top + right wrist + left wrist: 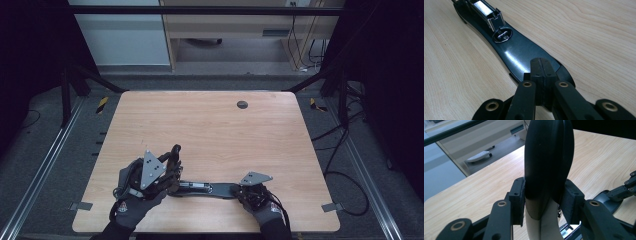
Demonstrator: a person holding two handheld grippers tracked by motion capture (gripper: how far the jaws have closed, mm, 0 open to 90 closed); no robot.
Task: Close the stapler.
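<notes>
Wooden table [210, 125] bears one stapler [205, 189]: left gripper [172, 167] clamps its raised arm, right gripper [240, 191], closed, presses its base.

So the thing was a big black stapler [205, 189], swung wide open near the front edge of the table. Its glossy base [521, 56] lay flat on the wood, running left to right, with the little metal anvil plate [502, 35] and the shiny staple channel [484, 10] showing on top. The upper arm [547, 160], black with a cream underside, stood up almost vertical at the left end.
</notes>
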